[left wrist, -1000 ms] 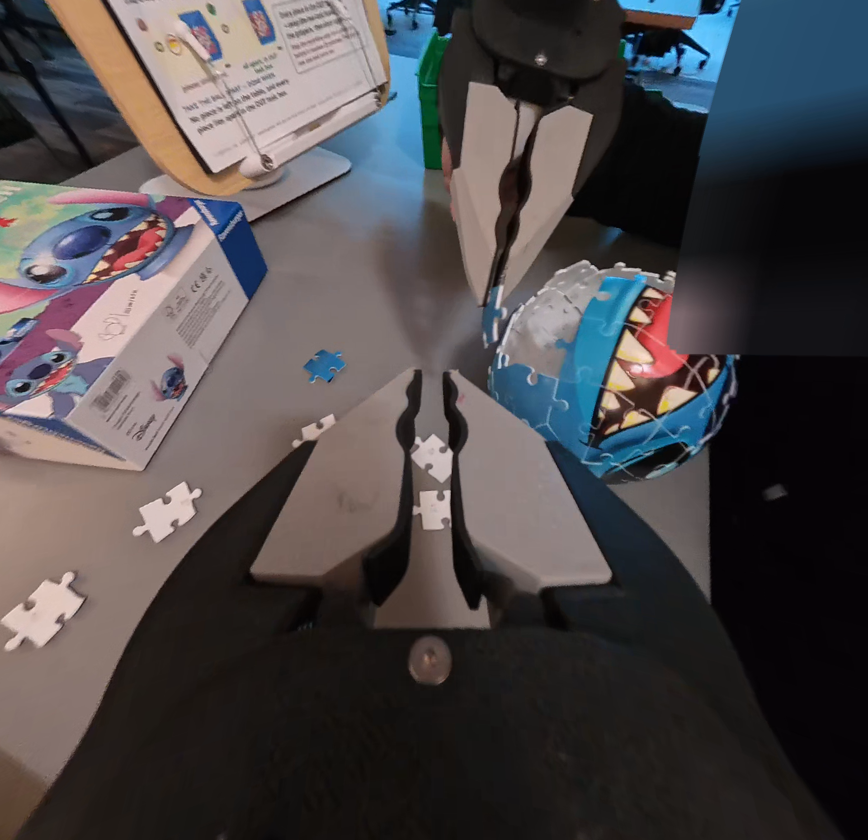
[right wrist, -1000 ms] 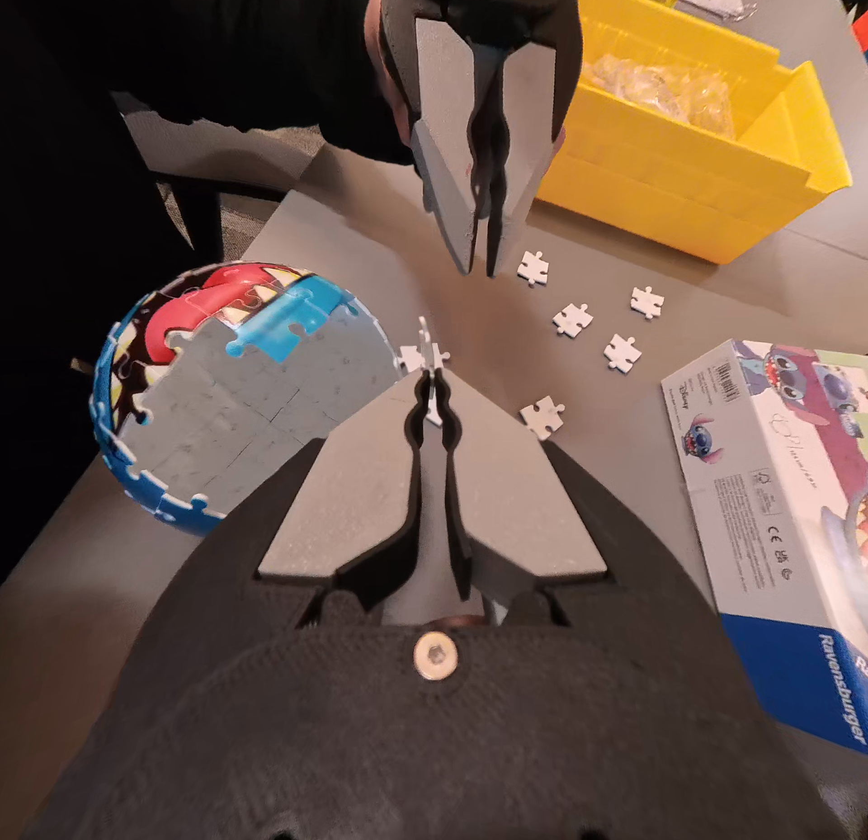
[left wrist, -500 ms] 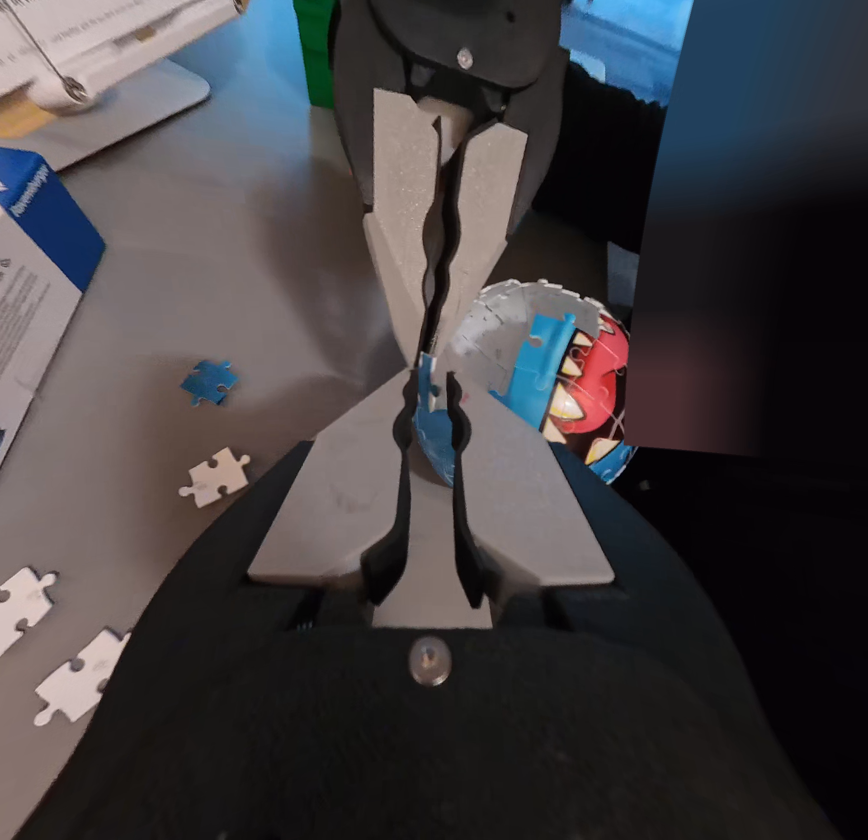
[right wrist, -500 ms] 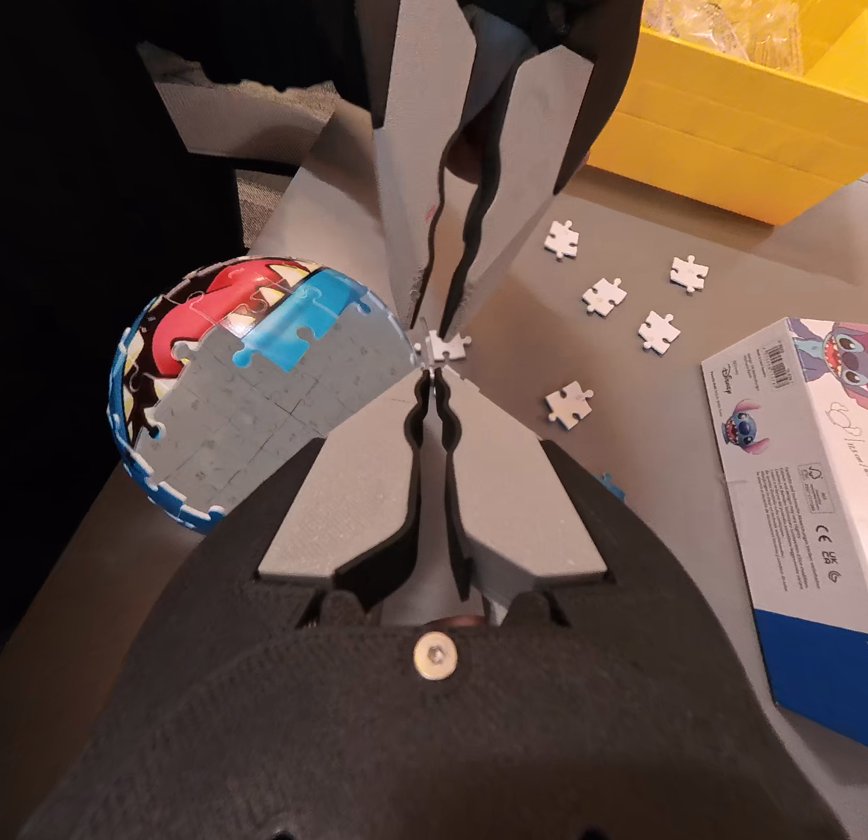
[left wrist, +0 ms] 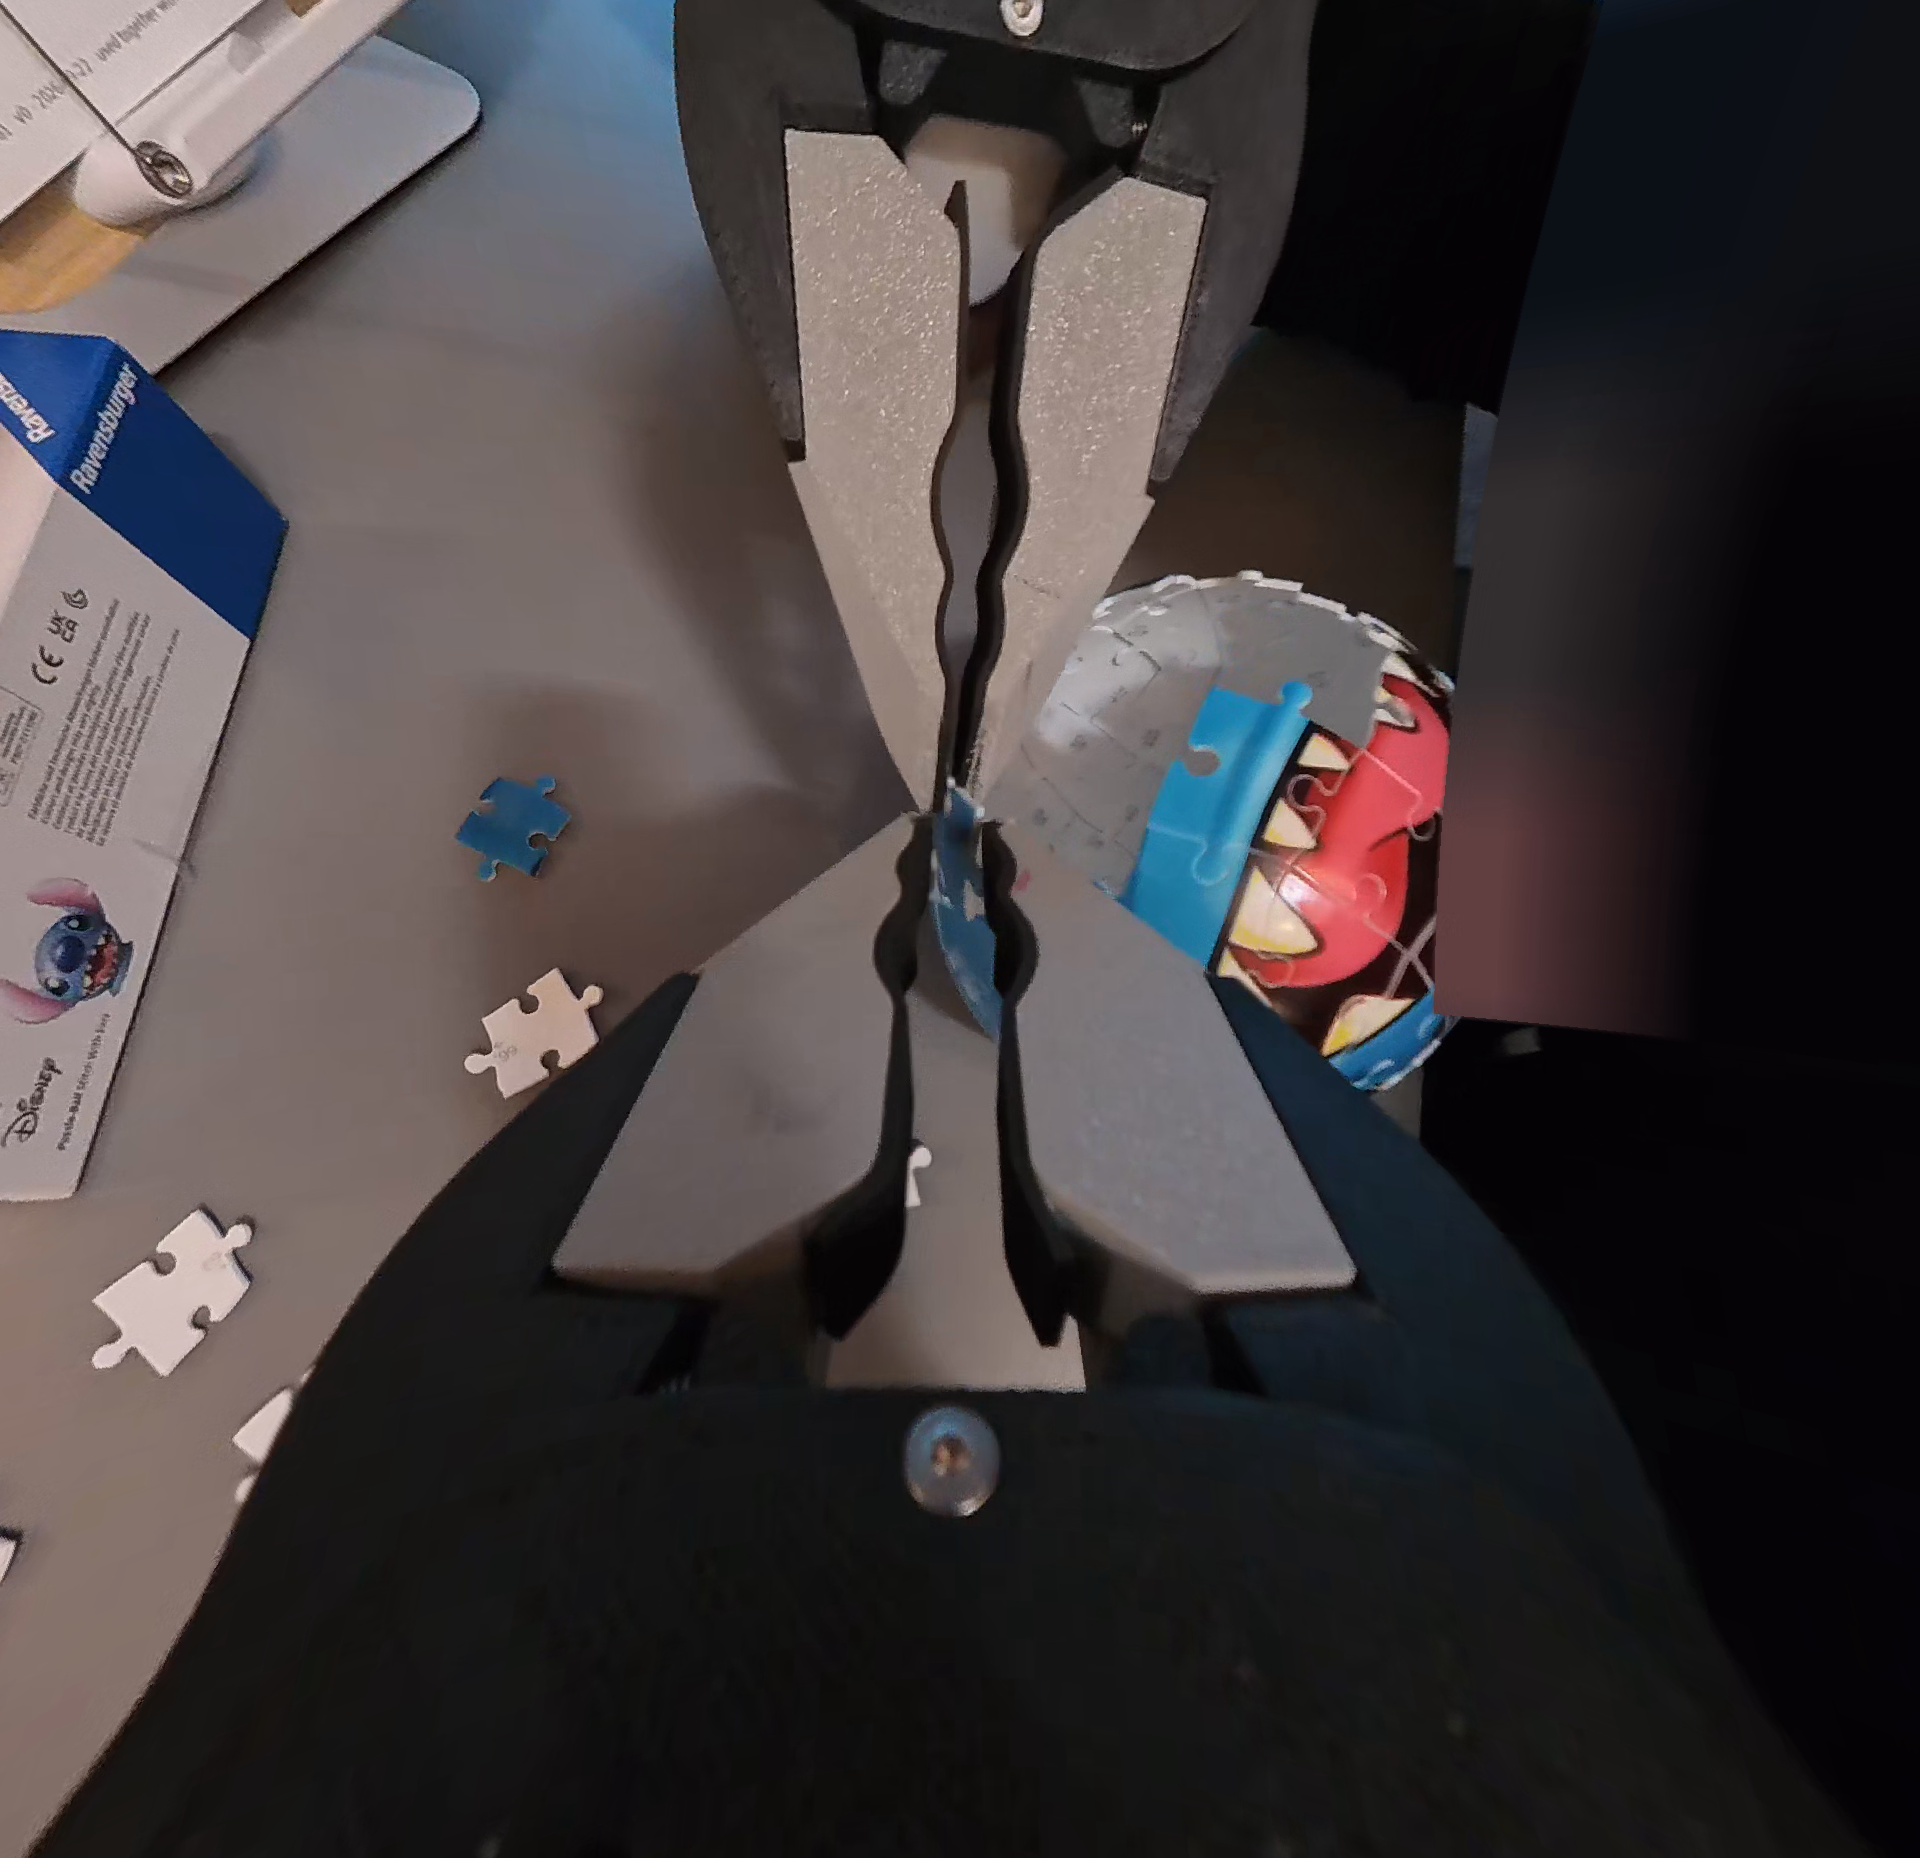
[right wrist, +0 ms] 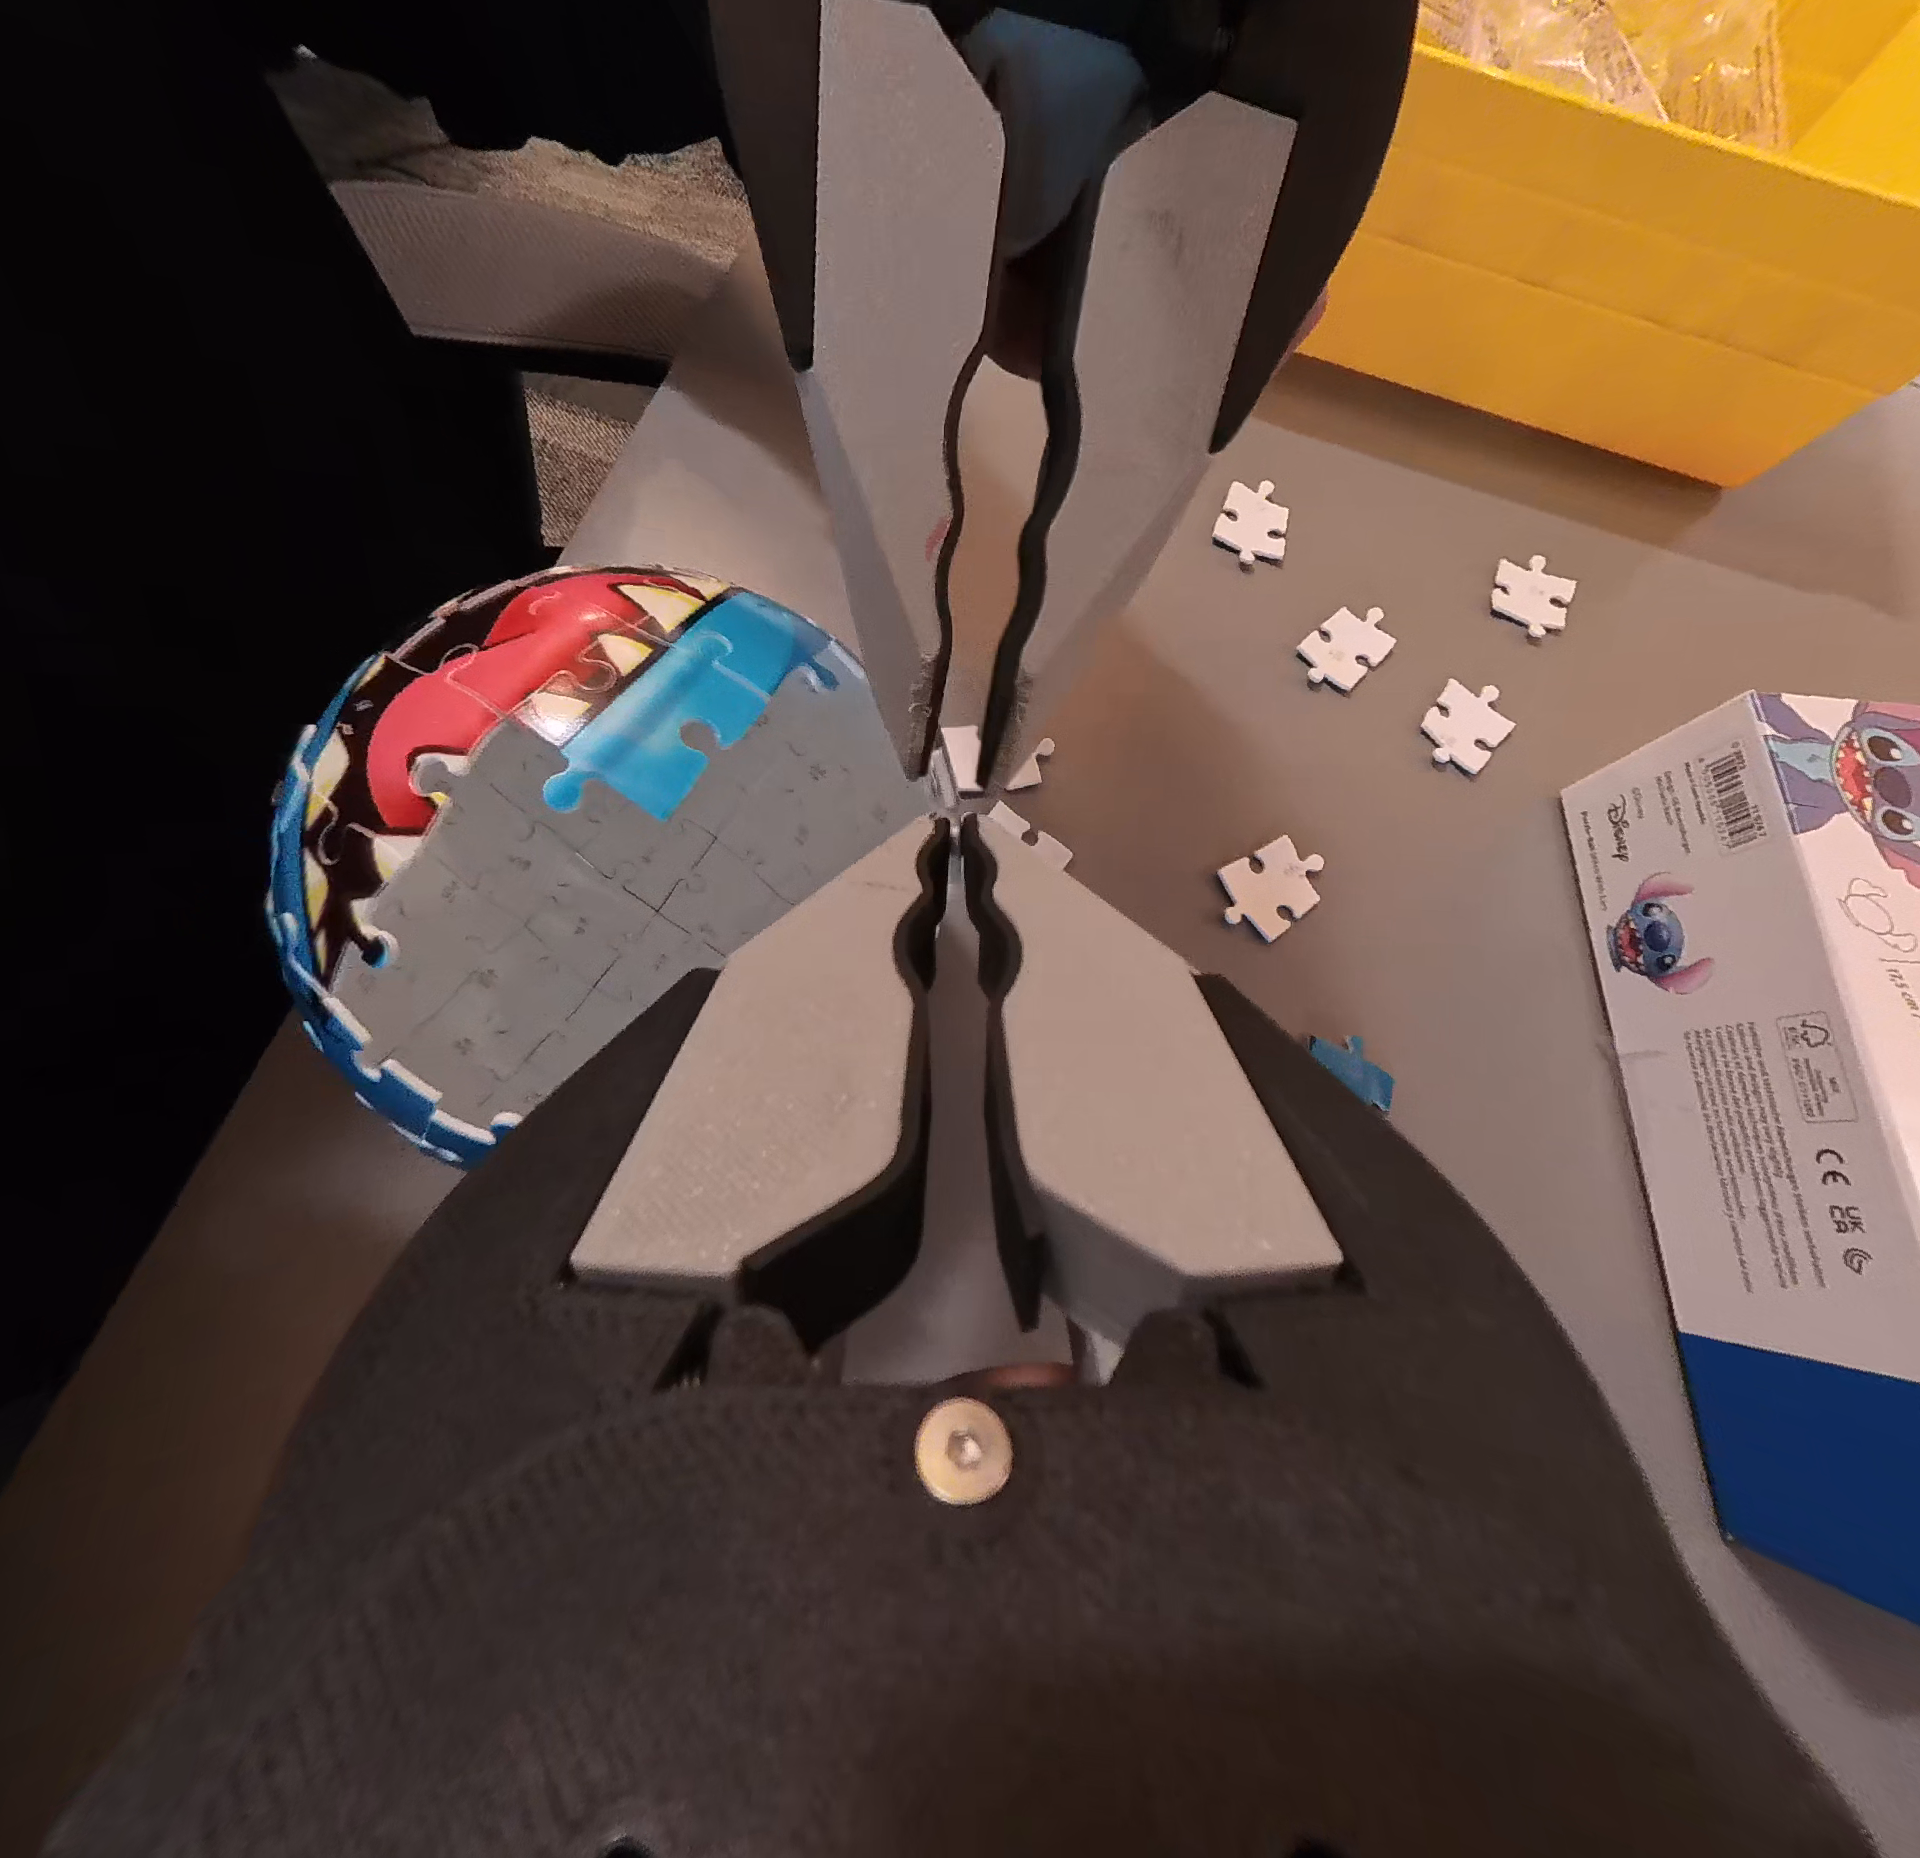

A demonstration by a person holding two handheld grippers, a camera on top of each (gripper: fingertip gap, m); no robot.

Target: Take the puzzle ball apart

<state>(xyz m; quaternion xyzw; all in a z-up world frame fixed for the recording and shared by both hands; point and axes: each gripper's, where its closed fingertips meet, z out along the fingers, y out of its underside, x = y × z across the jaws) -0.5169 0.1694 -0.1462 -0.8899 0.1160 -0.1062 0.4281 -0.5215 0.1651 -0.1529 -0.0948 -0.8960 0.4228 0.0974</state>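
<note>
The puzzle ball (left wrist: 1247,821) is a partly opened shell, blue, red and black outside and grey inside. It also shows in the right wrist view (right wrist: 582,873), at the table's near edge. My right gripper (right wrist: 951,832) is shut on a piece at the ball's rim; in the left wrist view it (left wrist: 961,780) comes down from the top. My left gripper (left wrist: 958,832) meets it tip to tip. It is narrowly open, with the blue rim strip (left wrist: 961,915) between its fingers. In the right wrist view the left gripper (right wrist: 961,764) straddles a white-backed piece.
A puzzle box (left wrist: 94,769) lies on the grey table and shows in the right wrist view too (right wrist: 1766,1081). Several loose white pieces (right wrist: 1345,645) and a blue piece (left wrist: 514,826) lie around. A yellow bin (right wrist: 1610,250) and a document stand (left wrist: 208,94) stand farther back. The tips of both grippers are at nearly the same place.
My left gripper has moved in toward the right gripper and the ball. Its fingers now sit around the rim piece that the right gripper holds. The right gripper has stayed shut.
</note>
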